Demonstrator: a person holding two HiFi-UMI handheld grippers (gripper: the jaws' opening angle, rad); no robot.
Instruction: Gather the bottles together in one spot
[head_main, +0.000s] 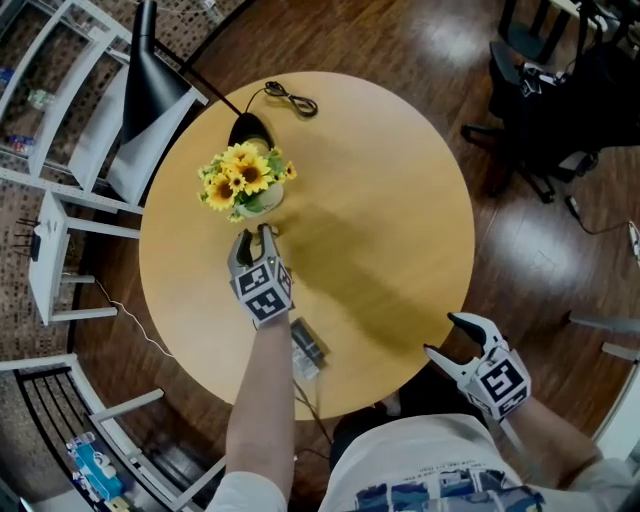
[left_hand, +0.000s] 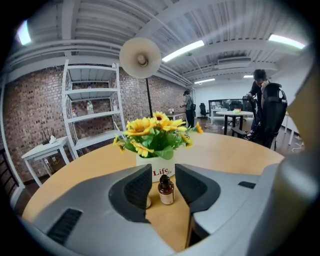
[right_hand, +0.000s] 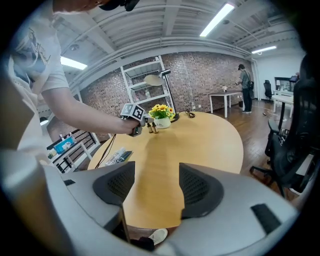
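**A:** Left gripper (head_main: 257, 236)?

**B:** Jaws apart, gripping nothing. A brown bottle (left_hand: 166, 191) stands free between them, a second bottle (left_hand: 148, 202) just beside it, both in front of the flower pot (left_hand: 159, 169).

**A:** Right gripper (right_hand: 157, 180)?

**B:** Jaws apart, empty, well away. The gathering looks finished.

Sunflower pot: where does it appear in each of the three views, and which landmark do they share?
Head view: sunflower pot left of centre, just beyond the left gripper.
Left gripper view: centre, behind the small brown bottle.
Right gripper view: small, upper middle, far across the table.
Shared landmark: the lamp rising behind the pot.
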